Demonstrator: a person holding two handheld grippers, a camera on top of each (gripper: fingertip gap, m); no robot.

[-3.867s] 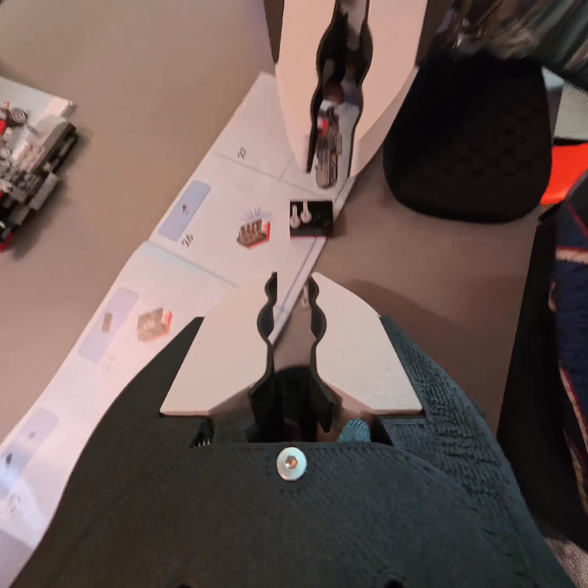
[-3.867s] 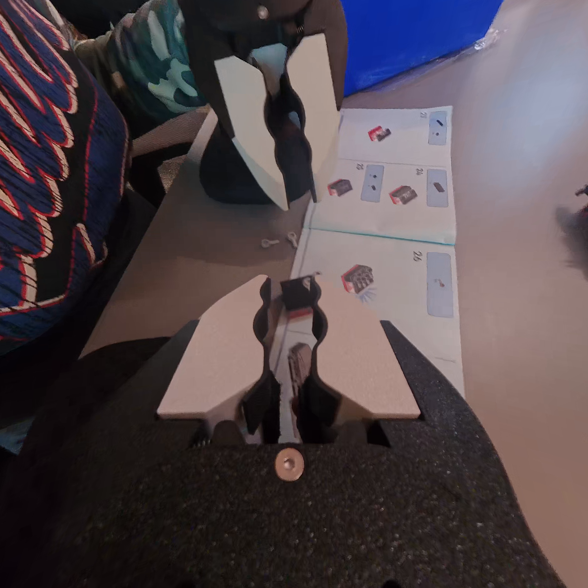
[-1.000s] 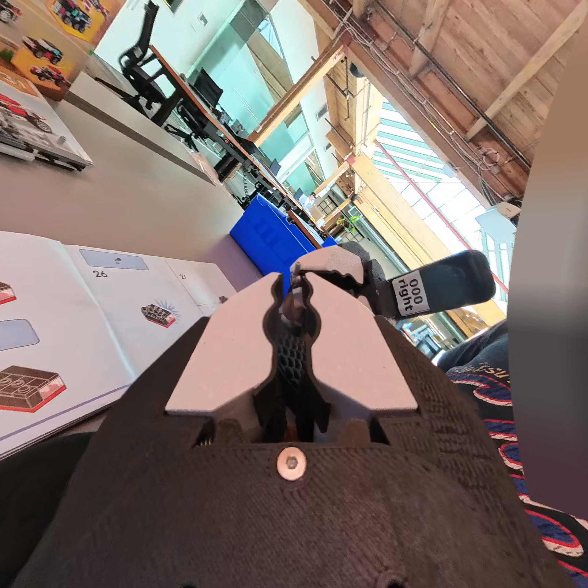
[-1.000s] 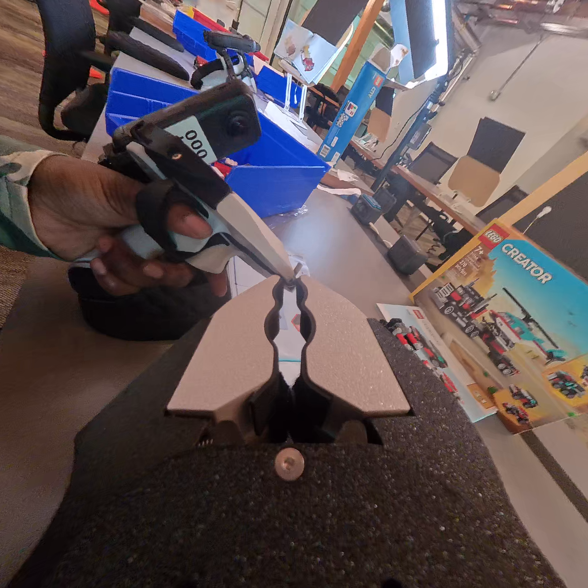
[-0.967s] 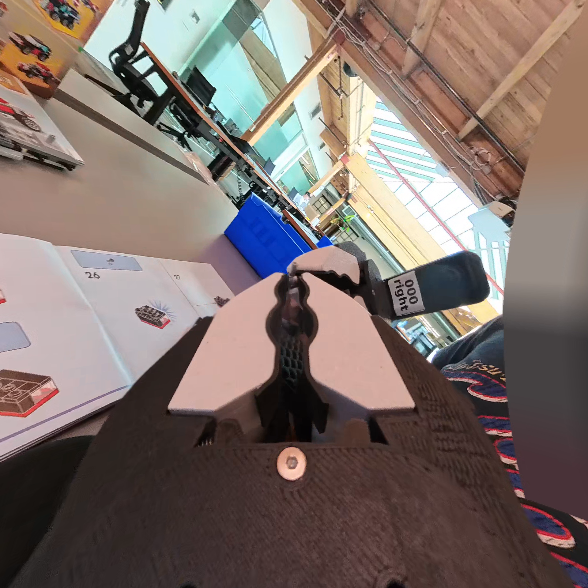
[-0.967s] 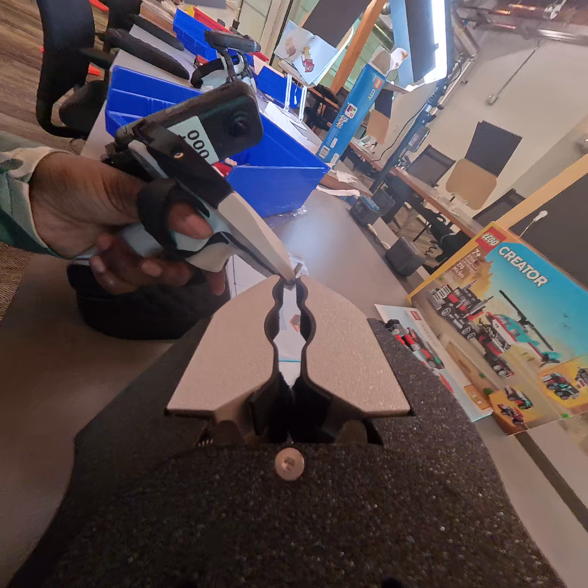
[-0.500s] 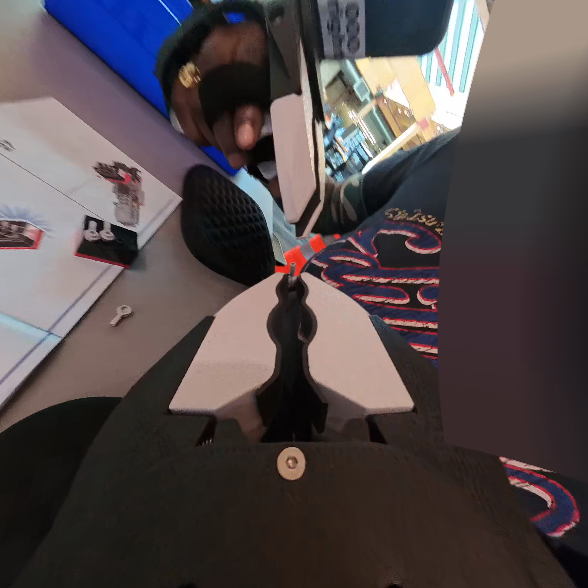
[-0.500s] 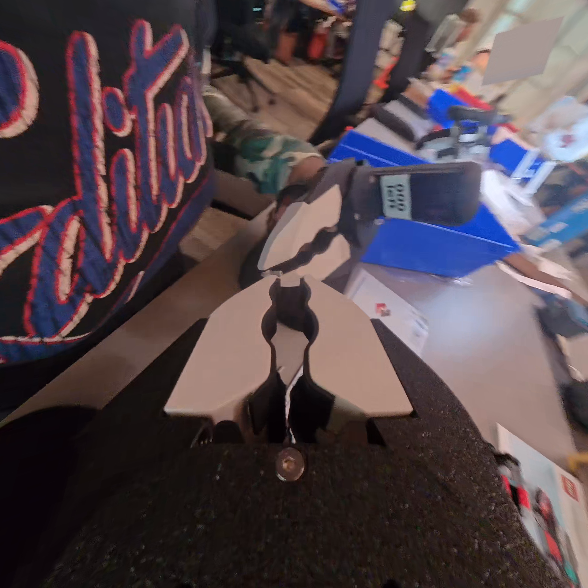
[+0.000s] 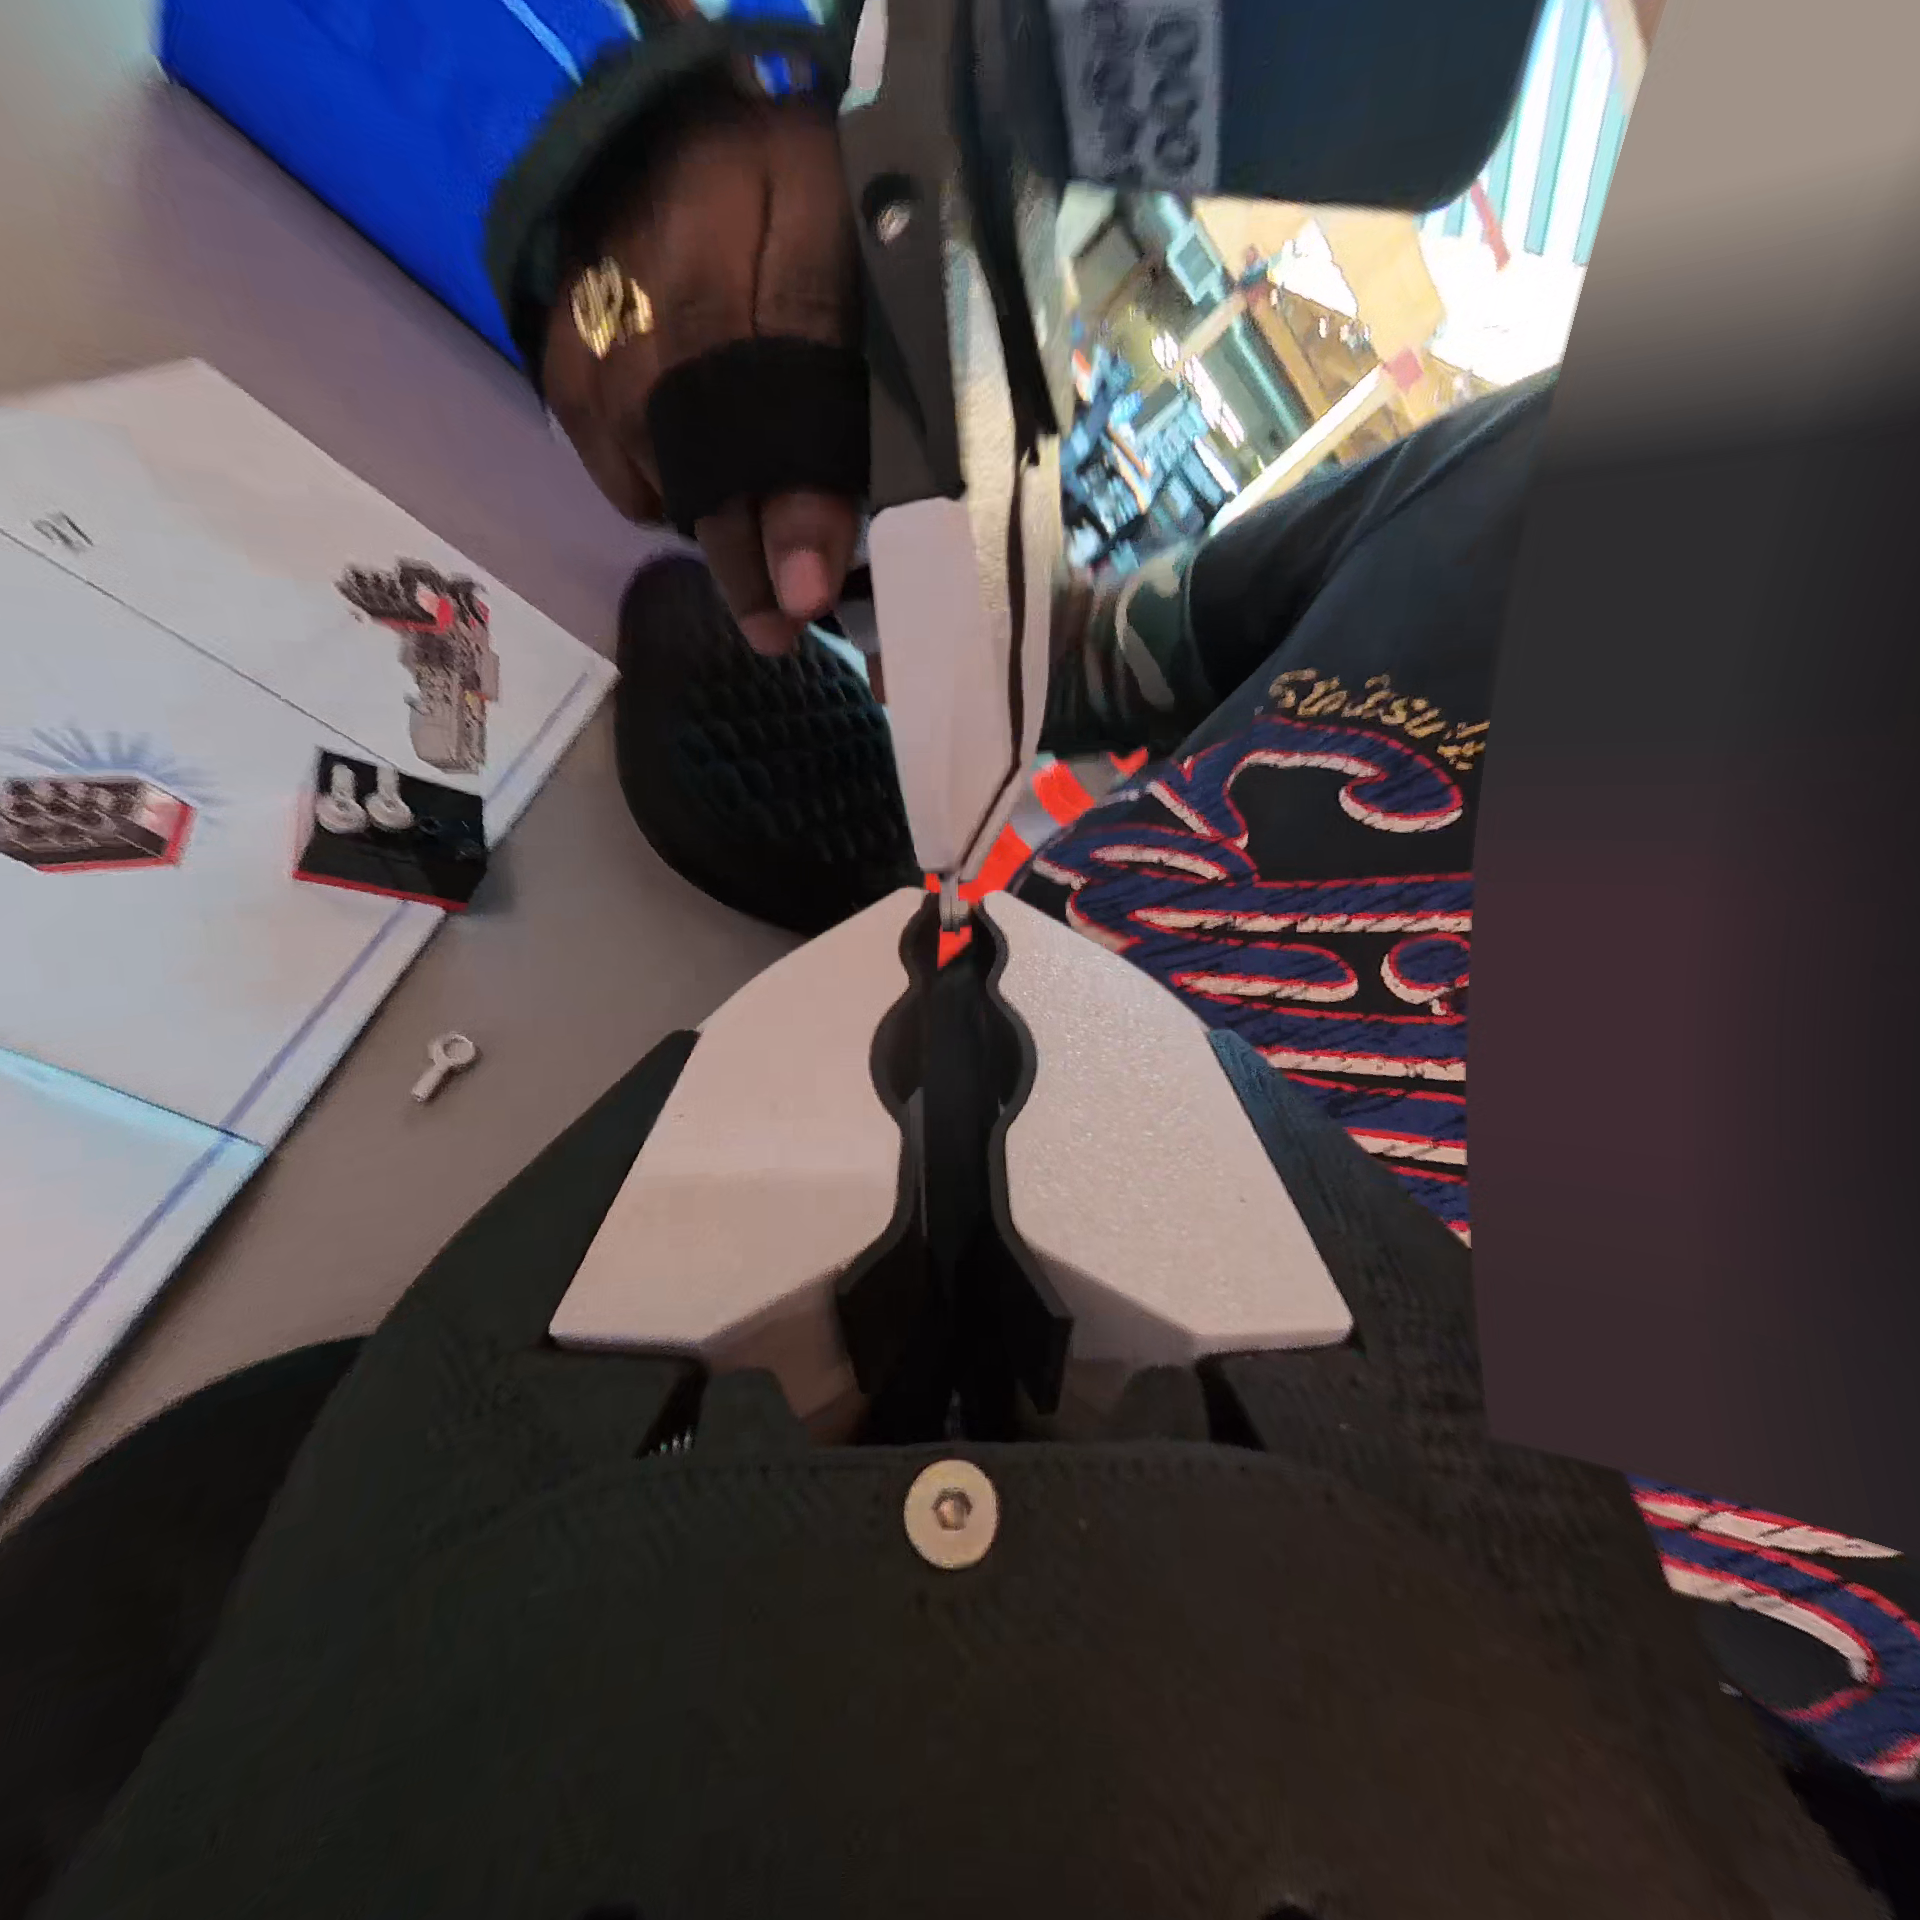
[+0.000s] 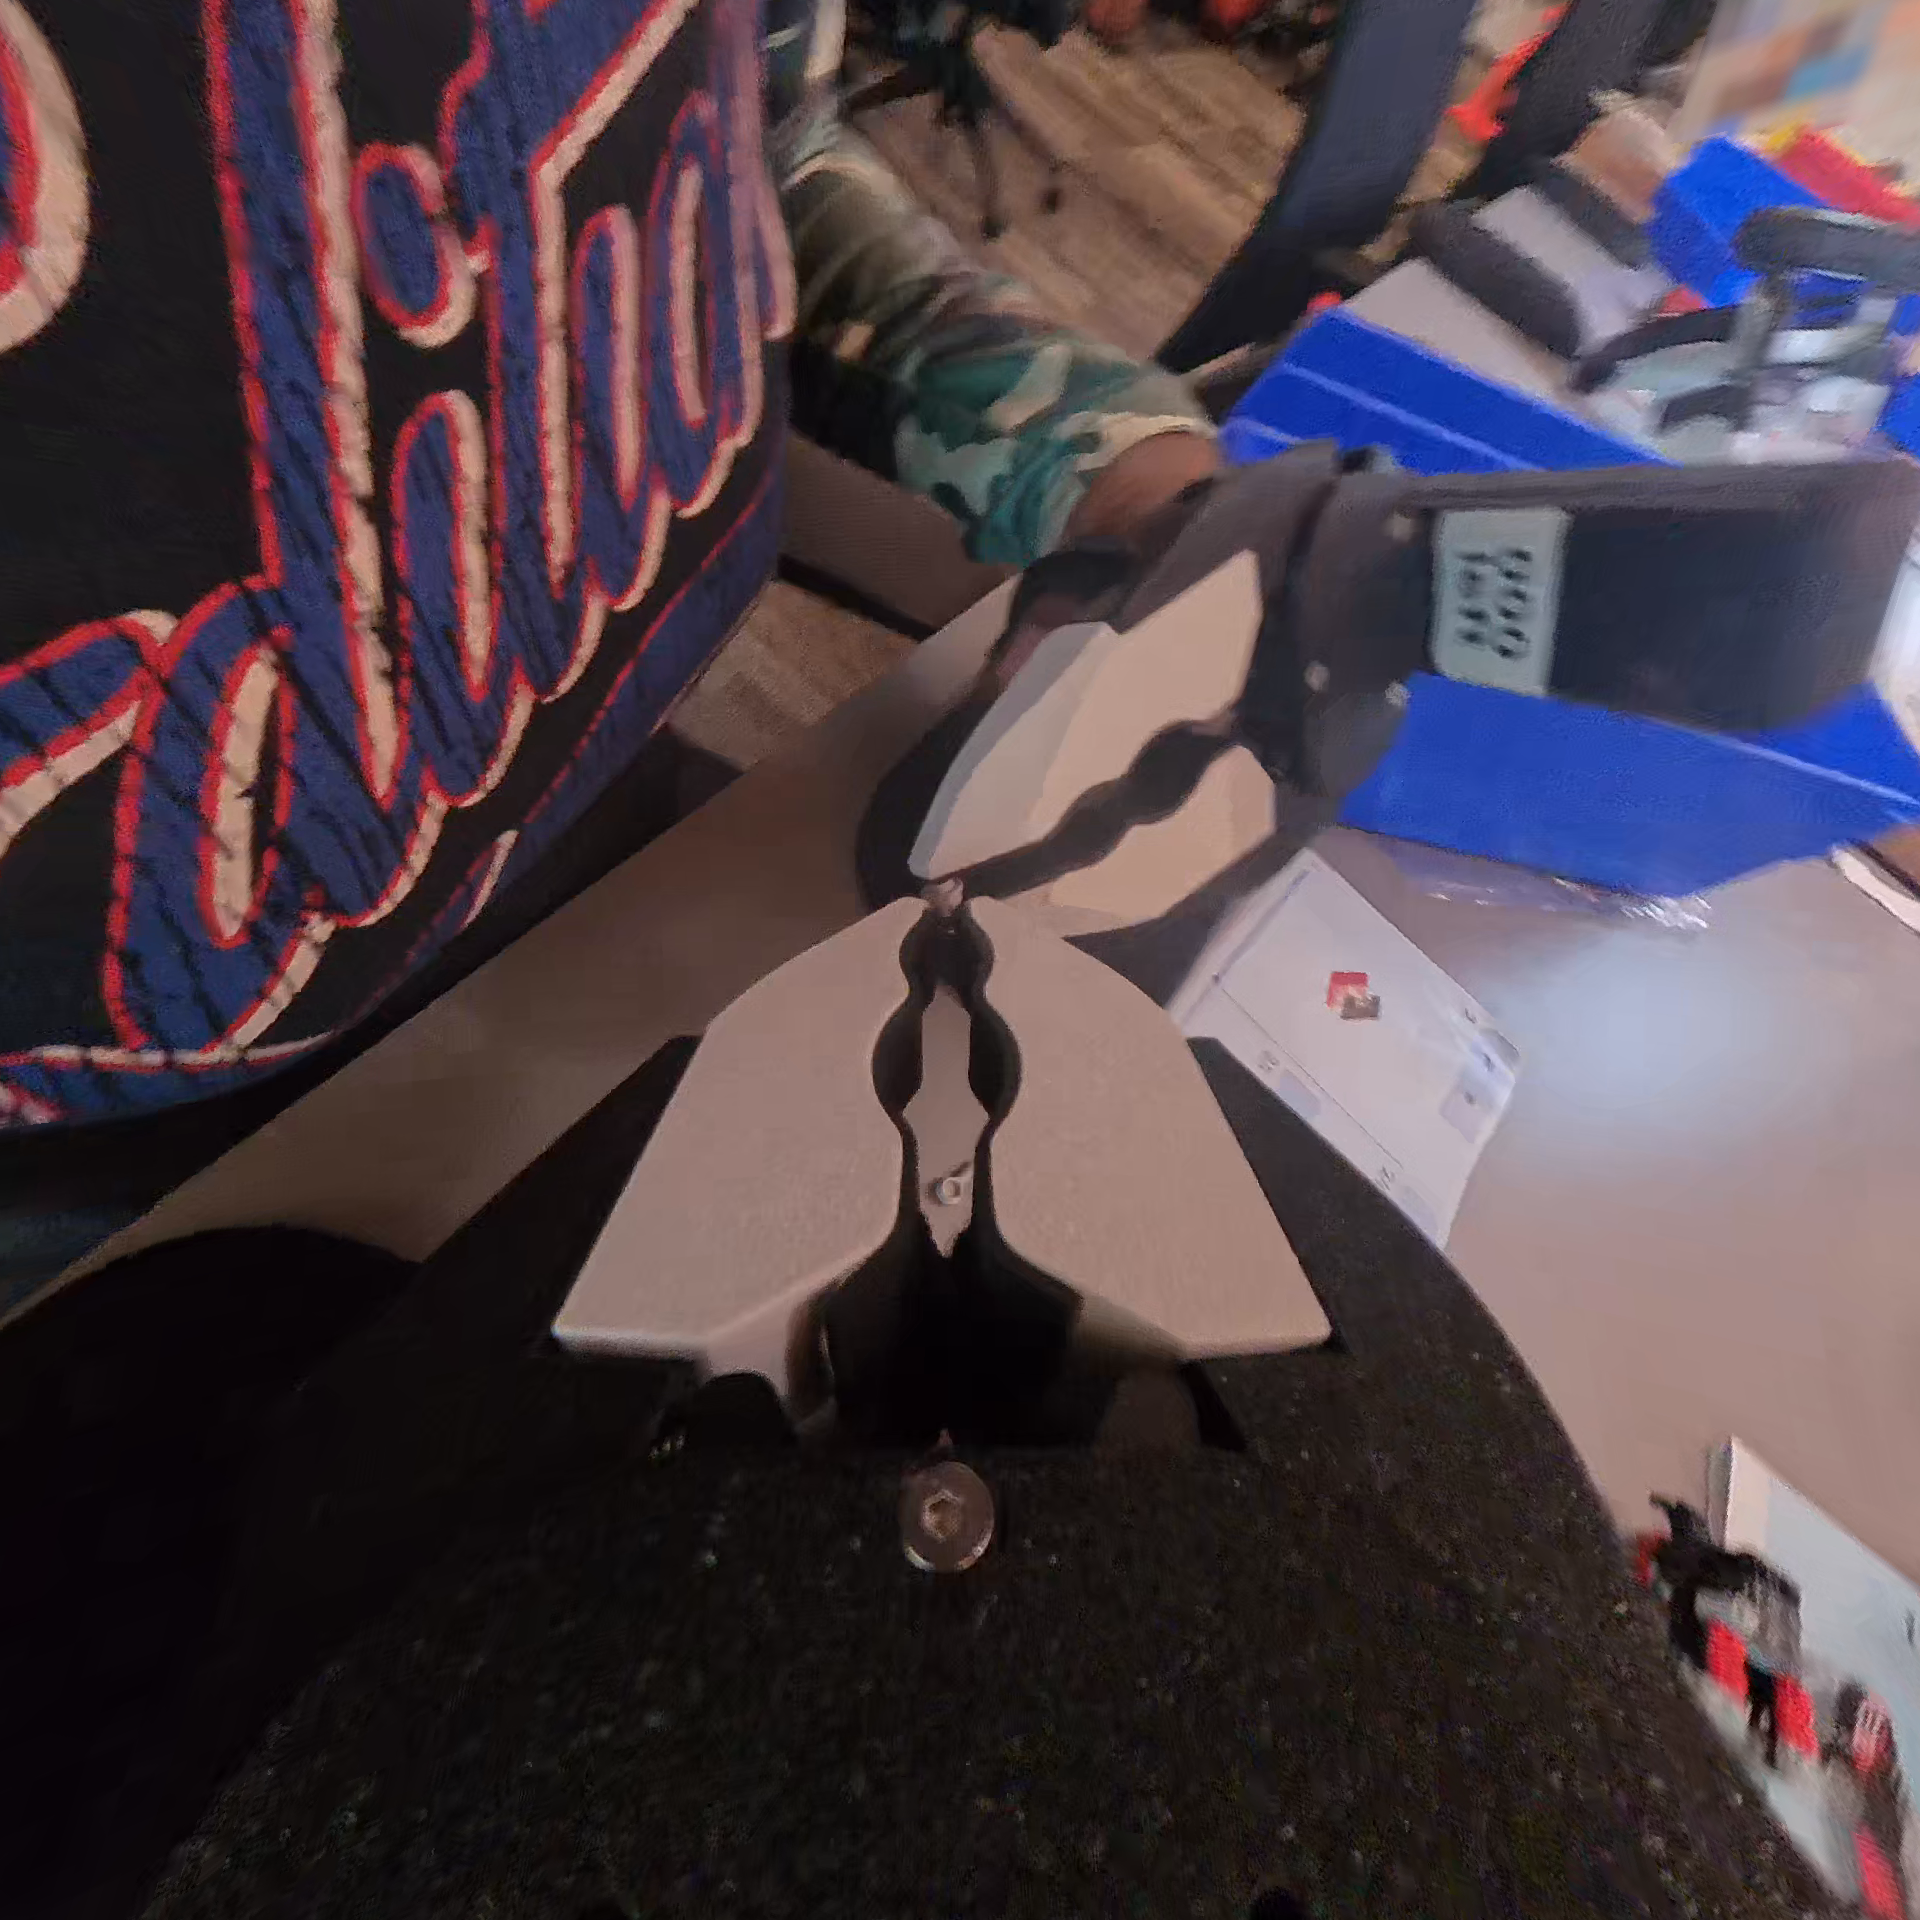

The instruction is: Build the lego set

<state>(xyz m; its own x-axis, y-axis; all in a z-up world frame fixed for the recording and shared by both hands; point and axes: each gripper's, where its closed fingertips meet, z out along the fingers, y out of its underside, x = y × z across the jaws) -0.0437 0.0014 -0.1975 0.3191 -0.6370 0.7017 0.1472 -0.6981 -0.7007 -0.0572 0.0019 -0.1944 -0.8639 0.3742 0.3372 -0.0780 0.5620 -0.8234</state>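
A tiny grey lego piece (image 9: 951,906) sits between the tips of both grippers, in the air above the table edge (image 9: 582,966), near the person's chest. The left gripper (image 9: 951,920) is closed on it. The right gripper (image 10: 945,914) is nearly closed too, tips meeting the same piece (image 10: 945,896). A 2nd grey piece (image 9: 444,1063) lies on the table beside the booklet (image 9: 208,665), w/ a black plate (image 9: 390,826) on the page.

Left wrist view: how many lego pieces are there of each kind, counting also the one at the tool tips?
Black plate: 1
Grey pins on the plate: 2
Grey pin on the table: 1
Small grey held piece: 1
Total: 5
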